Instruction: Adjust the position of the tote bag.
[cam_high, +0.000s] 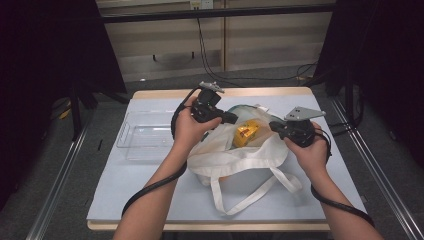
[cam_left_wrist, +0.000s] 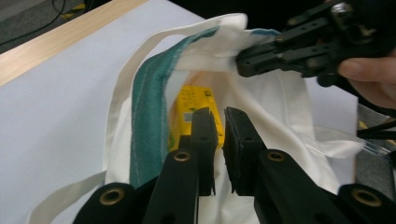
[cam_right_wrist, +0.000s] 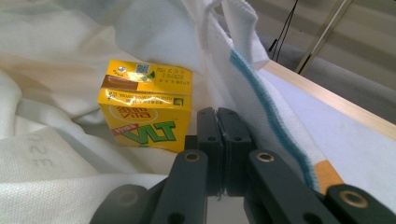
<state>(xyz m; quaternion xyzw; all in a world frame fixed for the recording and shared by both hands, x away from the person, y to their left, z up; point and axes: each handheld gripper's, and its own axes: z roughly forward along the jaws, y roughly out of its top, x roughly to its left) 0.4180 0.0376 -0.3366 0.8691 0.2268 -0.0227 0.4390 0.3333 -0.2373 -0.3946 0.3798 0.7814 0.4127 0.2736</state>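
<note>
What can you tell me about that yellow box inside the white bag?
The yellow drink carton is a small rectangular box, seemingly coated card, with green and red lettering on its front, a brown band and a printed code near its top. It stands roughly upright inside the open white cloth tote bag, resting on the bag's fabric, on the table. It looks closed and undented. Neither gripper touches it: the right gripper has its jaws shut just beside it.
</note>
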